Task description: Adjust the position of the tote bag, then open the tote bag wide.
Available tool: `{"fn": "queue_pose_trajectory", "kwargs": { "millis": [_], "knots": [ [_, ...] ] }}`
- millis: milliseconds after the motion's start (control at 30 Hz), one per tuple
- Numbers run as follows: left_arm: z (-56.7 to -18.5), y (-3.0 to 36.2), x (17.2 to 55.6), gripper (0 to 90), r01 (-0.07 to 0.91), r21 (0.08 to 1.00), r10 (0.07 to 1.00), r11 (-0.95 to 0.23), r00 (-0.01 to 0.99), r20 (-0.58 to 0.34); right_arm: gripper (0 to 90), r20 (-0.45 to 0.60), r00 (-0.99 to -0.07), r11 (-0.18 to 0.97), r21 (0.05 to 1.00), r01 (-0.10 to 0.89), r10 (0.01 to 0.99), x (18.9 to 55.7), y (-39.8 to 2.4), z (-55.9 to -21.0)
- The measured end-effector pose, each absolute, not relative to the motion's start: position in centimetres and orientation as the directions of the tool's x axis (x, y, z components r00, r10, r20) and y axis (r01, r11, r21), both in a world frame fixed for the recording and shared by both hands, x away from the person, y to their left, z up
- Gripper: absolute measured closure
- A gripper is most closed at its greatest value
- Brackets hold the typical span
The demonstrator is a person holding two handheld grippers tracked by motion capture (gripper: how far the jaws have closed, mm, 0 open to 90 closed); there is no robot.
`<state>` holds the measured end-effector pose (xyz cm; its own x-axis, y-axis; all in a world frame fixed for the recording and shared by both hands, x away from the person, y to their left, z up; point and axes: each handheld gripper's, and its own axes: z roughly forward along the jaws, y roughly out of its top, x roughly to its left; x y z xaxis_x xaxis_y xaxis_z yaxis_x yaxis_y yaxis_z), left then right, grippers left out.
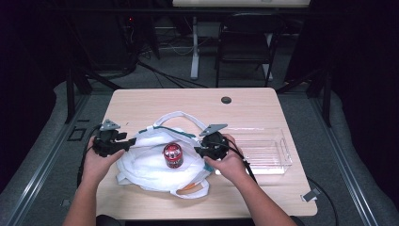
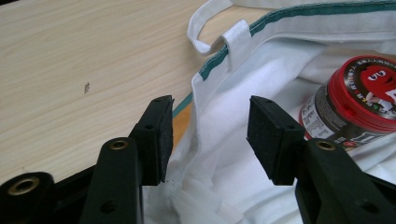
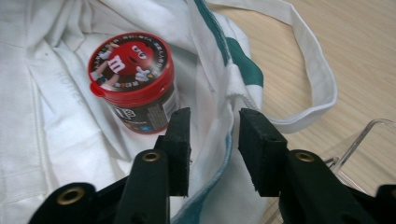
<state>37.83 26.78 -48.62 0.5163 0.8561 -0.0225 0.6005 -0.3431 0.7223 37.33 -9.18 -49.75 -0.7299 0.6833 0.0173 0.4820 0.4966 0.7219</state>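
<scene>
From the high view I've got a white bag (image 1: 146, 165) lying open on the desk (image 1: 141, 101), with a red-lidded candy jar (image 1: 173, 155) standing upright right in the middle of it. My left gripper (image 1: 126, 141) sits at the bag's left edge and my right gripper (image 1: 201, 149) at its right edge, so the jar is between them, a bit nearer the right one. A clear tray (image 1: 263, 150) waits off to the right.

Left gripper view: jaws wide apart, the bag's rim (image 2: 212, 116) loose between them, not pinched.

Right gripper view: jaws narrower but parted, the green-striped edge (image 3: 224, 121) runs between the pads without being squeezed. The jar (image 3: 133, 79) is up and left of them.
</scene>
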Motion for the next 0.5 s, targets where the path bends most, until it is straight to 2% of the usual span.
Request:
{"fn": "queue_pose_trajectory", "kwargs": {
  "millis": [100, 500],
  "knots": [
    [-48.4, 26.9, 37.7, 49.3, 0.606, 0.719, 0.855, -0.340, 0.518, -0.032, 58.6, 0.032, -0.743, 0.494, 0.727, 0.476, 0.668, 36.9, -9.2, -49.4],
    [-47.7, 27.2, 37.4, 48.0, 0.611, 0.718, 0.856, -0.335, 0.516, -0.040, 53.7, 0.006, -0.775, 0.518, 0.740, 0.428, 0.632, 35.5, -9.6, -48.0]
  ]
}}
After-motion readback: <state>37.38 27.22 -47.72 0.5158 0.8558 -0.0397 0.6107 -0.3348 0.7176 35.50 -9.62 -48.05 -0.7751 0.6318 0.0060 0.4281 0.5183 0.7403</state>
